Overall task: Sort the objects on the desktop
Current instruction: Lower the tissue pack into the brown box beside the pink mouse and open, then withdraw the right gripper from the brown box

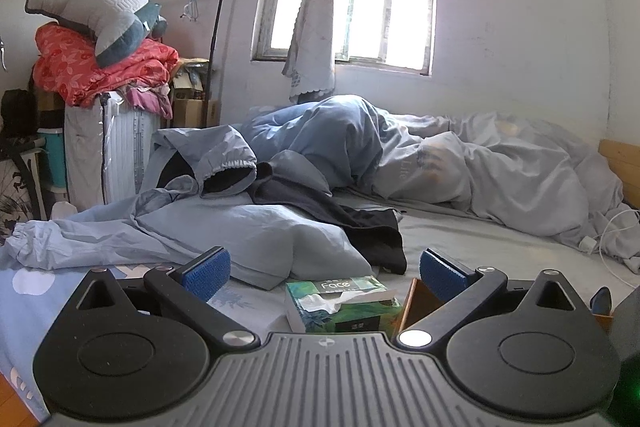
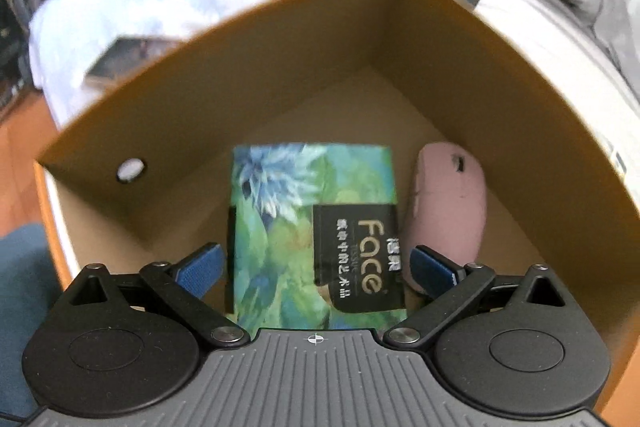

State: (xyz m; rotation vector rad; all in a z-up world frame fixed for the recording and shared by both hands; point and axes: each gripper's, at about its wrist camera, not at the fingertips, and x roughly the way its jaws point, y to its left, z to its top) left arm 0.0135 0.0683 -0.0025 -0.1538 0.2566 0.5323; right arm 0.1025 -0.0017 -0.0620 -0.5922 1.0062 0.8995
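Bed [image 1: 460, 239]: it fills the left wrist view, covered in rumpled blue-grey bedding and a jacket. It is serving as your work surface, since both the carton and the loose items sit on it.

Cardboard box [image 2: 500, 75]: open-topped, tan walls, a round finger hole in the left wall. It is the collecting bin, which is why the right wrist camera looks straight down into it. In the left wrist view only a corner of it shows [image 1: 416, 301], just right of the second tissue pack.

Tissue pack in the box [image 2: 312, 227]: green floral wrapper printed "Face", lying flat on the box floor. It sits between the fingers of your right gripper [image 2: 318, 269], whose jaws stand apart with a gap on each side of the pack. Judgement: the pack looks set down and let go, though the view is slightly blurred.

Second tissue pack [image 1: 340, 303]: same brand, opened, a tissue poking out, resting on the bed beside the box. Your left gripper [image 1: 324, 273] hovers above and behind it, jaws wide apart and holding nothing. Judgement: it is lined up as the next pick.

Pink mouse [image 2: 448, 203]: lying in the box just right of the tissue pack, close to or touching it.
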